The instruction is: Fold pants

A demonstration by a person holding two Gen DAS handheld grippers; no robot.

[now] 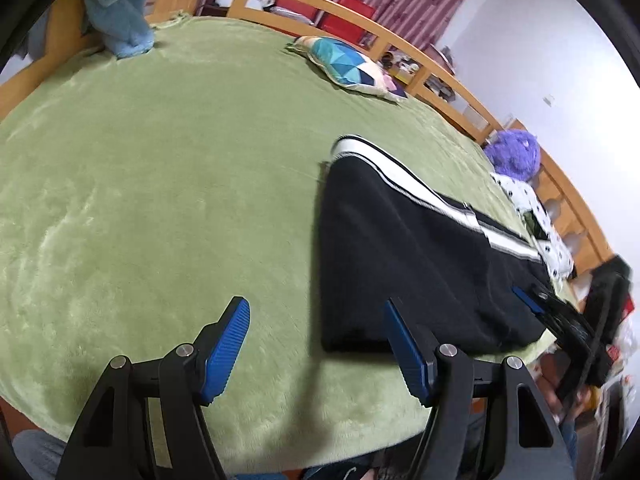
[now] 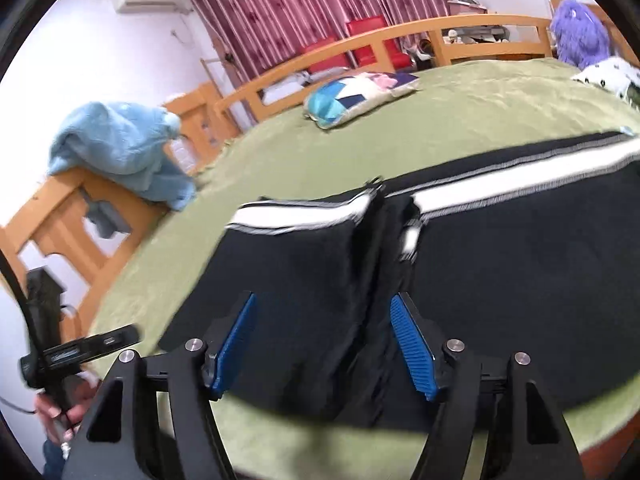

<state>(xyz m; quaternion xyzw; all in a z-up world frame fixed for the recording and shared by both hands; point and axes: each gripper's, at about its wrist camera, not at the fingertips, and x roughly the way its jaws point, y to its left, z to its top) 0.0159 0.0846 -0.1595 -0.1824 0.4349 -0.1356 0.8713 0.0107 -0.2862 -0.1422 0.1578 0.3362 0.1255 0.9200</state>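
Note:
Black pants (image 1: 420,260) with a white side stripe lie folded on the green blanket (image 1: 180,200), near its front right edge. My left gripper (image 1: 316,308) is open and holds nothing. Its left finger is over bare blanket, and its right finger is over the pants' near left corner. In the right wrist view the pants (image 2: 500,272) fill the middle, with a fold crease running toward me. My right gripper (image 2: 324,298) hovers open just above that crease, its pads clear of the cloth. A hand (image 2: 60,404) grips the left gripper's handle at the lower left.
A patchwork pillow (image 1: 348,64) lies toward the far side of the bed. A light blue garment (image 2: 120,148) hangs over the wooden bed frame (image 2: 60,216). A purple plush (image 1: 514,154) and a dotted cloth (image 1: 536,216) sit beyond the pants. Wooden rail (image 1: 400,36) bounds the far edge.

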